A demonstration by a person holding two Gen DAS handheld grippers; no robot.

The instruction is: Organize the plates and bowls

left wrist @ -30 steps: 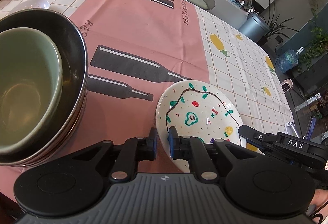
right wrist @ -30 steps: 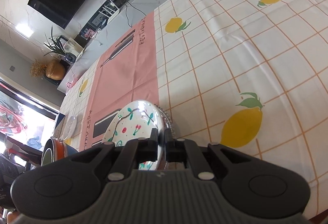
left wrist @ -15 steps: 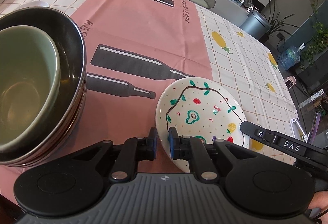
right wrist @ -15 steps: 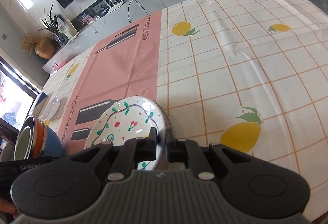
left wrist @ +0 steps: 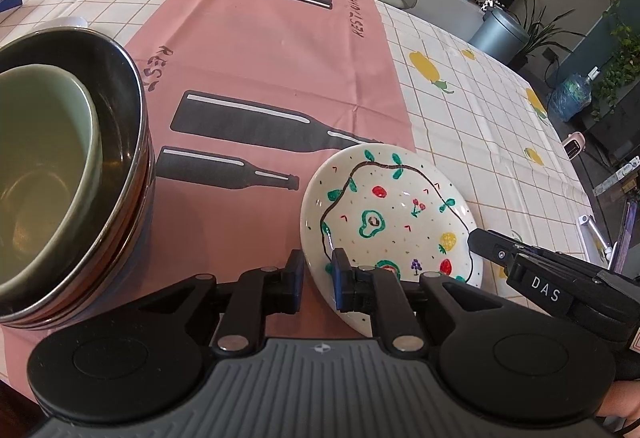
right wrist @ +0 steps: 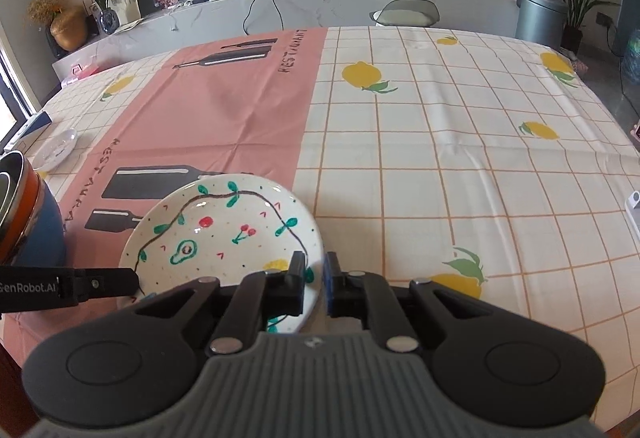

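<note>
Since a second ago the right gripper [right wrist: 315,278] has rolled level, its view now squaring with the bench [right wrist: 440,157]. Both grippers pinch the painted plate [left wrist: 384,213] by its rim: the left gripper [left wrist: 318,278] at the plate's 7 o'clock edge, the right at its 4 o'clock. Stacked bowls [left wrist: 68,173] sit at 9 o'clock from the plate.

Left view: I look from behind my left gripper [left wrist: 318,274], tilted down, close over the table's [left wrist: 460,109] near edge
Right view: I sit behind my right gripper [right wrist: 315,286], facing across the cloth toward the far counter [right wrist: 320,5]
Shared: both catch the painted plate [left wrist: 400,213] [right wrist: 224,234], the stacked bowls [left wrist: 72,173] [right wrist: 24,213] and each other's gripper
</note>
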